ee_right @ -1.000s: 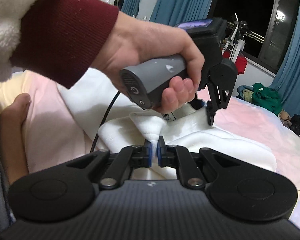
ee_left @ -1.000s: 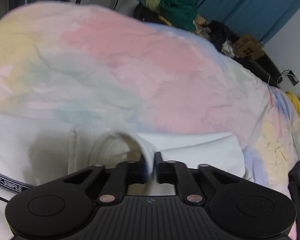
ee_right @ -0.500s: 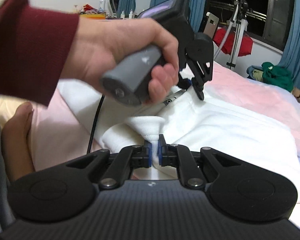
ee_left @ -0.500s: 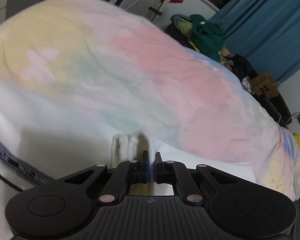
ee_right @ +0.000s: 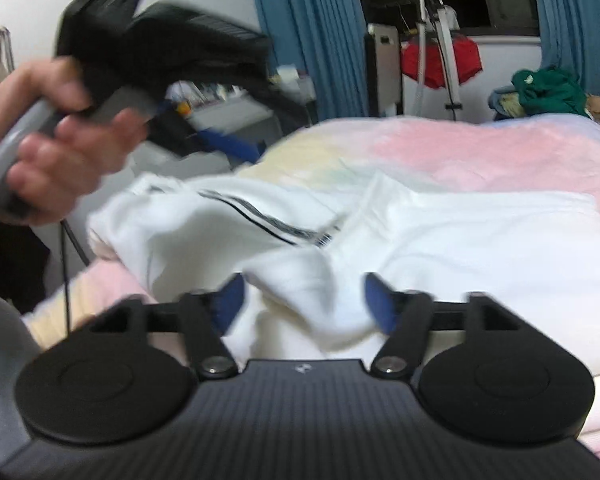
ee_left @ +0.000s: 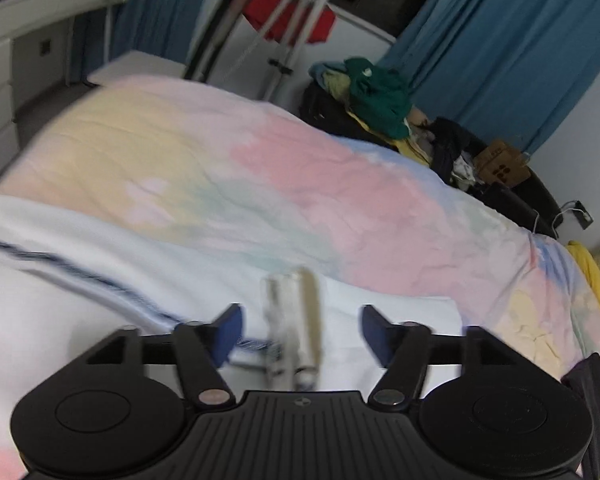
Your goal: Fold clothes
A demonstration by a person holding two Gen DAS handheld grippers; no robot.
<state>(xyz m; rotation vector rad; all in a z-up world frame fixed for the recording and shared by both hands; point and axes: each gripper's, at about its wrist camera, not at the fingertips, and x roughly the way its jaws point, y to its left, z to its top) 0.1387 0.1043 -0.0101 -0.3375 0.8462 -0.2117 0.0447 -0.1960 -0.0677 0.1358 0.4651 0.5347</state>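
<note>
- Most of both views is filled by a bed (ee_left: 340, 184) with a pastel cover in pink, yellow and pale blue.
- Blue curtains (ee_left: 512, 52) hang behind the bed, beside a dark window in the right wrist view.
- On the near part of the cover lies the white garment (ee_right: 480, 248), spread flat, with a dark striped band (ee_right: 260, 216) running across it; the same band shows at the left of the left wrist view, blurred.
- Beyond the far edge of the bed a heap of clothes (ee_left: 376, 100) sits on something dark, a green piece on top, with a small brown box (ee_left: 500, 164) near it.
- A metal stand (ee_left: 284, 32) with a red cloth (ee_right: 440, 60) on it is near the window.
- The left gripper (ee_left: 300, 330) hangs just over the garment with its blue pads (ee_left: 228, 332) wide apart; a blurred white fold of fabric (ee_left: 292, 328) lies between them, and neither pad touches it.
- In the right wrist view the person's hand (ee_right: 56, 140) holds that tool by its grey handle, up and to the left, clear of the bed and motion-blurred.
- The right gripper (ee_right: 304, 304) is likewise spread wide, with a raised bunch of the garment between its pads but not pinched.
</note>
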